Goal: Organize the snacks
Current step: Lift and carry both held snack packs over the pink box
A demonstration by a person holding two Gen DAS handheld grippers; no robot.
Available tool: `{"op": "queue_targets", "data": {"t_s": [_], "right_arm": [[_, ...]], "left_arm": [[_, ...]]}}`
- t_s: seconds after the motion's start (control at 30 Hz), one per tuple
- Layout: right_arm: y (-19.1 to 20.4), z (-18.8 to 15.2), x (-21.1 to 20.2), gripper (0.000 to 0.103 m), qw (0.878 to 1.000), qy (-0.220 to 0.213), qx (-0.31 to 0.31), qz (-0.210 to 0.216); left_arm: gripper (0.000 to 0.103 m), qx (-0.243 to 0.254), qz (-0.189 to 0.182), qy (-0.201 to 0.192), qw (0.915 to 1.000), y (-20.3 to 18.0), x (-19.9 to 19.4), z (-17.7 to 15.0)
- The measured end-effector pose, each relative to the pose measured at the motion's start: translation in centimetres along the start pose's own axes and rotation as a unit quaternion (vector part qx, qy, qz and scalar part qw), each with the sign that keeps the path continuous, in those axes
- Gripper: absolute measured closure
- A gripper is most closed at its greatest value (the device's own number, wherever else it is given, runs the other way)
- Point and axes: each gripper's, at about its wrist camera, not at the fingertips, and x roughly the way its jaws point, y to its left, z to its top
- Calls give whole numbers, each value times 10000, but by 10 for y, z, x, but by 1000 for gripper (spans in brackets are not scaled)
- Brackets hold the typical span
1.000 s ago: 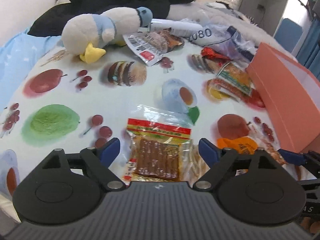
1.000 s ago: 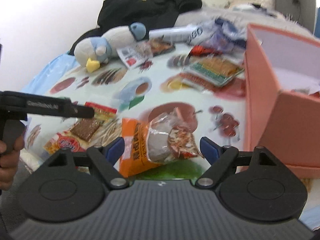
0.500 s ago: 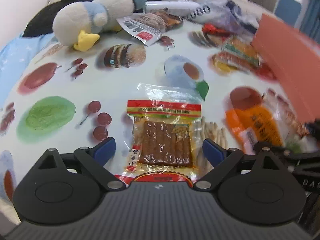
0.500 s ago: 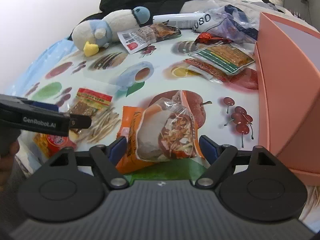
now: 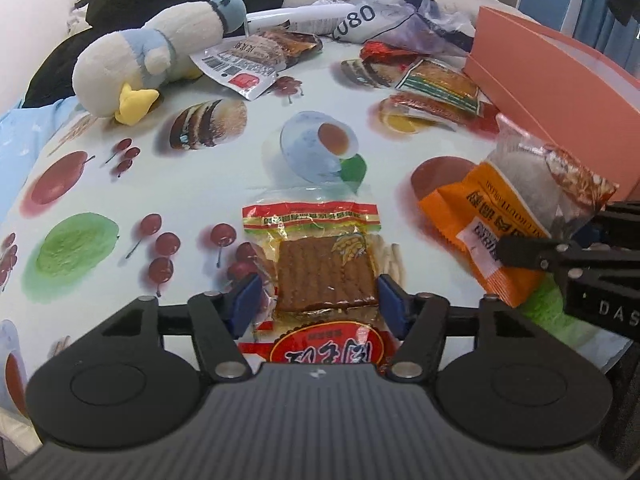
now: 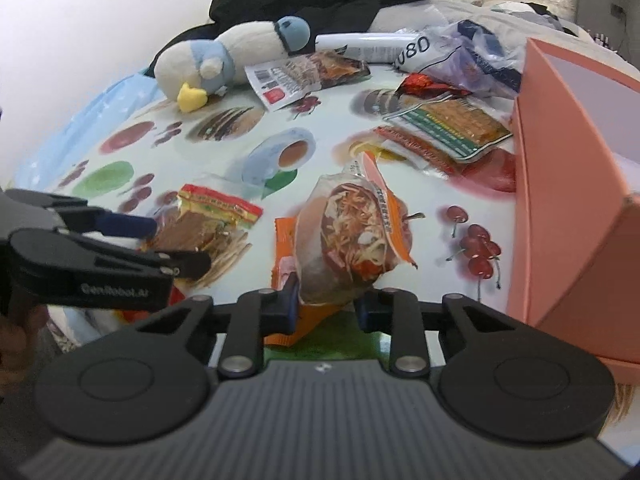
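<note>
orange snack bag [image 6: 352, 236] pinched between just-closed right fingers [image 6: 286, 304]; brown snack pack [image 5: 320, 268] between closing, unclamped left fingers [image 5: 246, 300]

Glossy clear plastic on the brown snack packet [image 5: 320, 268], crinkly shiny film on the orange noodle packet [image 6: 348, 240]. The desk [image 5: 224, 184] cover looks smooth and slick, the penguin toy [image 5: 156, 56] soft plush, the pink box [image 6: 560, 184] matt card.

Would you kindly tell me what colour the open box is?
Salmon pink box, clearest in the right wrist view.
</note>
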Motion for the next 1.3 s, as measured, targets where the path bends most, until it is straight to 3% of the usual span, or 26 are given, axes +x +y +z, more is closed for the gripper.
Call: {"op": "queue_targets", "data": {"t_s": [0.1, 0.27, 0.3, 0.33, 0.4, 0.47, 1.0, 1.3], "right_arm": [[-1, 2, -10, 75, 9999, -107, 20, -72], [-5, 3, -26, 76, 9995, -221, 157, -147], [-5, 2, -29, 76, 9994, -246, 167, -162], [-5, 2, -33, 76, 9993, -273, 178, -174], [-5, 3, -40, 76, 9991, -334, 202, -188], [-5, 5, -47, 76, 9987, -404, 222, -217], [-5, 6, -79, 76, 9965, -667, 368, -338], [-5, 12, -109, 76, 9948, -813, 465, -395]], "left_arm": [[42, 65, 56, -73, 9999, -5, -6, -1], [48, -254, -23, -116, 9996, -3, -18, 1], [51, -294, -20, -131, 9995, -3, -20, 1], [74, -339, -39, -160, 9993, -3, -23, 2], [74, -405, 32, -240, 9989, -3, -30, 5], [82, -490, -37, -248, 9985, -2, -34, 8], [93, -875, -60, -687, 9938, 6, -77, 8], [95, -978, -390, -970, 9897, -11, -122, 21]]}}
